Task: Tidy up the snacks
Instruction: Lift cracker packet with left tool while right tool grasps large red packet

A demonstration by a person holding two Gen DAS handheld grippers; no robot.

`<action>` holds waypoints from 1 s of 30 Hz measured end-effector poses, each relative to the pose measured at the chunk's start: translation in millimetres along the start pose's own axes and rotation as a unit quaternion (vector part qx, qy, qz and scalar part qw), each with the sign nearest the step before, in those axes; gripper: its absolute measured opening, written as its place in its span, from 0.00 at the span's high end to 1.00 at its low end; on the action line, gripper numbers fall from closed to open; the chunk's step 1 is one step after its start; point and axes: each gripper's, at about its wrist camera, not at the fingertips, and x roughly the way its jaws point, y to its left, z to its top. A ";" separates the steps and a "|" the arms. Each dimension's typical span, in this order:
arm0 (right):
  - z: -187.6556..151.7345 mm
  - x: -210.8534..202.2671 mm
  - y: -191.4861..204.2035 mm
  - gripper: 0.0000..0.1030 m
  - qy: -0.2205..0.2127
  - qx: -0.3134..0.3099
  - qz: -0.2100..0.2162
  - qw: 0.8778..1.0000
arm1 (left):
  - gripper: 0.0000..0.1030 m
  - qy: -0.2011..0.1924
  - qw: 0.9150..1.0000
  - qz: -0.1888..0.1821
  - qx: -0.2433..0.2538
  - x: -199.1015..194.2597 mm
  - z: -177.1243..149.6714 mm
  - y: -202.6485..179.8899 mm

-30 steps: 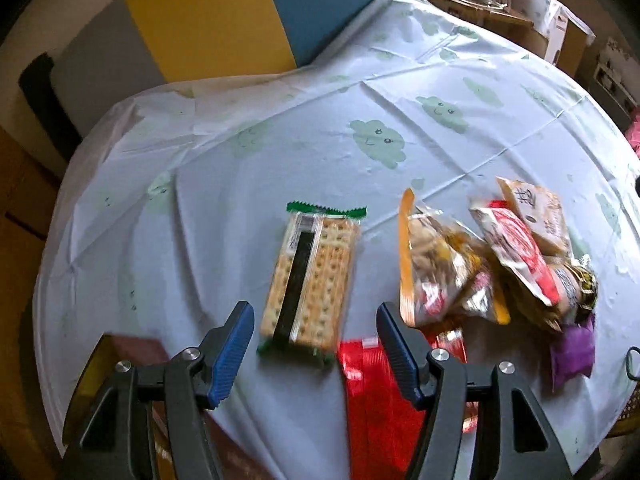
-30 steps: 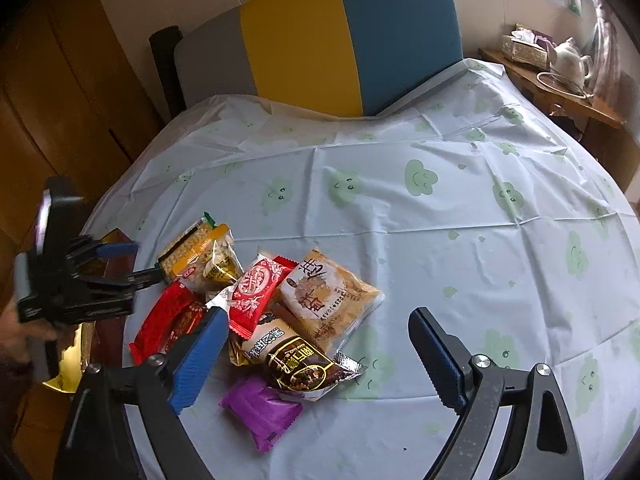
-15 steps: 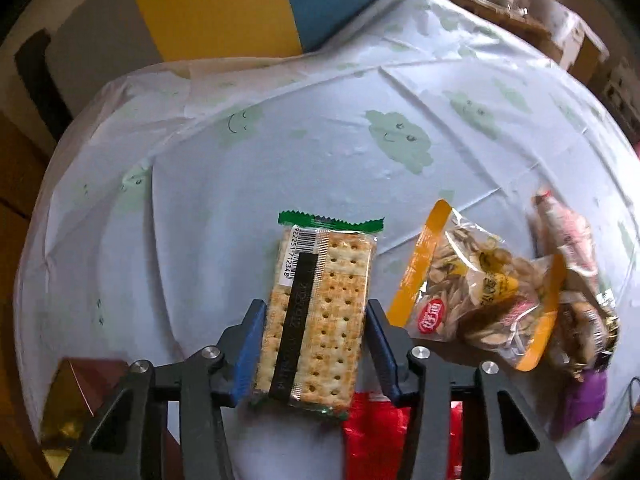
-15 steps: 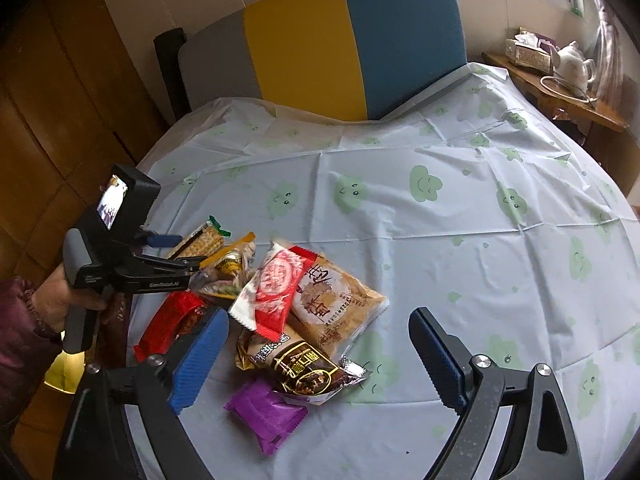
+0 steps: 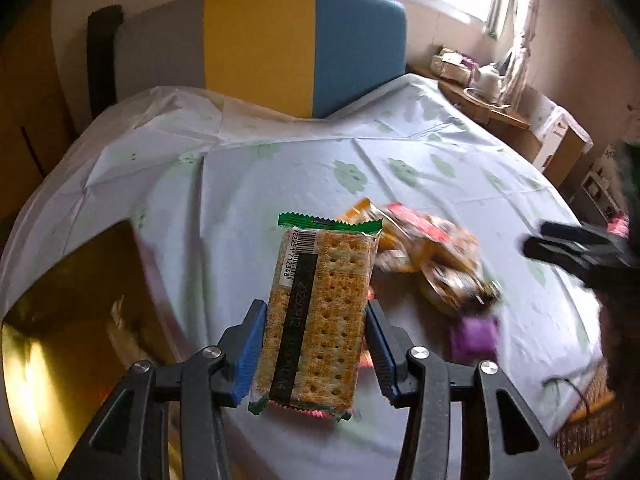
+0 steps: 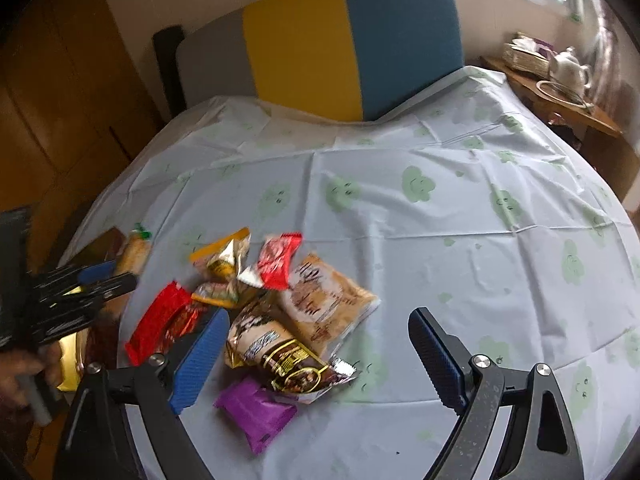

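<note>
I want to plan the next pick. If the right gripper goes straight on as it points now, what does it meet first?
Probably the brown-and-gold packet between the open right gripper fingers, near the left one; depth is unclear.

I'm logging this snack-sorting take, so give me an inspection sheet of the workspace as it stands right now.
Surface: round table under a pale tablecloth printed with green clouds.
Job's things: cracker pack held off the cloth; pile of snack packets, a red packet and a purple packet lying on the cloth.
Clutter: gold-lined box at the table's left edge.
Grippers: left tongs clamped on the cracker pack's long sides; right tongs open, empty, above the pile.
Cables: a thin dark lead at the table's right edge.
Surroundings: grey, yellow and blue chair back; side table with white teapot.
</note>
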 end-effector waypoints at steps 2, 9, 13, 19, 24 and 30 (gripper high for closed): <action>-3.5 2.4 6.4 0.18 0.004 -0.015 0.002 1.000 | 0.52 -0.010 1.000 -0.001 0.011 -12.7 -13.5 -8.2; -19.0 14.7 37.9 0.46 0.030 -0.086 0.026 0.995 | 0.52 -0.011 0.998 -0.017 0.064 -32.7 -76.4 -39.9; -28.0 21.0 55.6 0.50 0.049 -0.112 0.060 0.991 | 0.52 -0.001 0.997 -0.017 0.076 -35.8 -107.8 -46.3; -38.9 29.7 89.8 0.50 0.088 -0.116 0.132 0.981 | 0.52 0.017 0.998 -0.013 0.067 -29.8 -131.9 -32.2; -36.7 45.2 129.9 0.50 0.106 -0.102 0.172 0.974 | 0.52 0.021 0.999 -0.015 0.047 -27.4 -145.0 -22.0; -28.1 88.0 159.1 0.27 0.140 -0.068 0.159 0.975 | 0.52 0.016 0.999 -0.027 0.027 -27.6 -155.1 -13.4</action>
